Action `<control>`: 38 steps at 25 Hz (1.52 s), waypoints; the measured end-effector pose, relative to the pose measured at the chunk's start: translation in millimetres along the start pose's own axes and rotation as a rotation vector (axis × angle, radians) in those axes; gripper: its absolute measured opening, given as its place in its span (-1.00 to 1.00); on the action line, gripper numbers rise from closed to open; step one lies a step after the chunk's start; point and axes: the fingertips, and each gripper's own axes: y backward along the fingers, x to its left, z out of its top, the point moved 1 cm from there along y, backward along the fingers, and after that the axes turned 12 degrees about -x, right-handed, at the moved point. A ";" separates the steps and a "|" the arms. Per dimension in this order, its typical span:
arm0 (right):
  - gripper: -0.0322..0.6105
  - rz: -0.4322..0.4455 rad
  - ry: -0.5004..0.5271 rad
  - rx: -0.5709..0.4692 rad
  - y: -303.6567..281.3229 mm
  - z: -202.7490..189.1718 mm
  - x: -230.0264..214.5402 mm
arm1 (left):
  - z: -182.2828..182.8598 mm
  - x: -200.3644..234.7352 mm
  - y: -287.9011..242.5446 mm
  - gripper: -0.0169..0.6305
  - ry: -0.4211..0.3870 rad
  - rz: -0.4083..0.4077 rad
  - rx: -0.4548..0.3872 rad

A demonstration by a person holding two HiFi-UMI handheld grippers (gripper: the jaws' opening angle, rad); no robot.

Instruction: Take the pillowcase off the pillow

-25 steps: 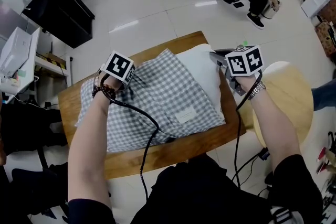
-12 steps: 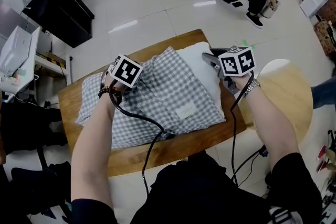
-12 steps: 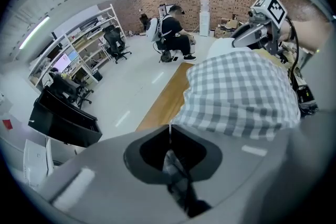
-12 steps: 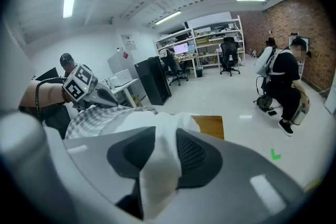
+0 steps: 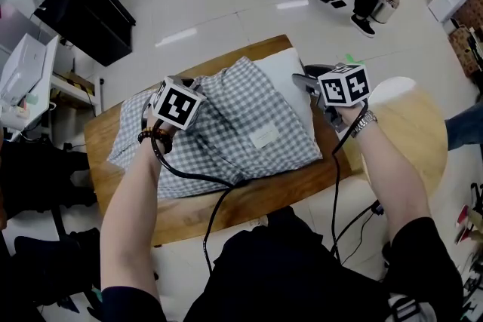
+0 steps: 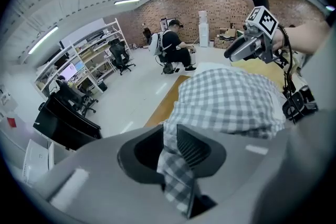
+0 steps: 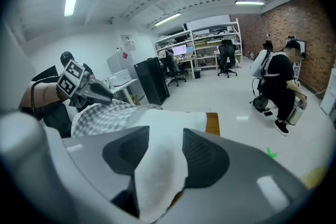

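Your left gripper [image 6: 169,136] has just been opening its jaws. They stand a little apart now. A fold of the grey-and-white checked cloth pillowcase [image 5: 234,124] hangs between them. The fold leans on one ribbed pad [image 6: 195,148], and there is a dark gap beside the other. The rest of the pillowcase lies on the brown wooden table [image 5: 226,203], bunched up near that gripper. The soft white pillow [image 5: 290,79] sticks out of the pillowcase on the right side. Your right gripper [image 7: 166,134] has just been opening too. Its jaws stand wide apart, and a corner of the pillow lies between them. You have one pillowcase, one pillow, one table and two grippers.
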 end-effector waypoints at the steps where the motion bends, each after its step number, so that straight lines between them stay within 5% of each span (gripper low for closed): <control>1: -0.28 -0.001 0.000 -0.001 3.6 -4.5 3.4 | 4.6 -3.5 6.7 -0.68 -0.011 0.008 -0.028; 4: -0.28 -0.007 0.003 0.003 16.9 -18.8 10.1 | 20.8 -18.5 26.8 -0.67 -0.048 0.023 -0.106; 7: -0.28 -0.004 -0.012 0.012 27.7 -32.7 18.2 | -14.5 -45.5 37.6 -0.64 0.023 -0.026 -0.001; 9: -0.28 -0.001 -0.030 0.024 31.9 -45.2 25.0 | -22.6 -60.9 45.7 -0.59 0.026 -0.048 -0.006; 20: -0.25 0.022 -0.129 0.077 70.4 -107.2 41.9 | -30.2 -176.9 70.5 -0.21 -0.079 -0.094 -0.090; 27: -0.18 0.047 -0.215 0.116 71.9 -132.1 46.4 | -58.5 -214.1 63.7 -0.04 -0.205 -0.033 -0.044; 38: -0.19 0.068 -0.269 0.150 56.5 -149.7 49.1 | -95.5 -234.0 28.1 0.00 -0.529 0.145 0.057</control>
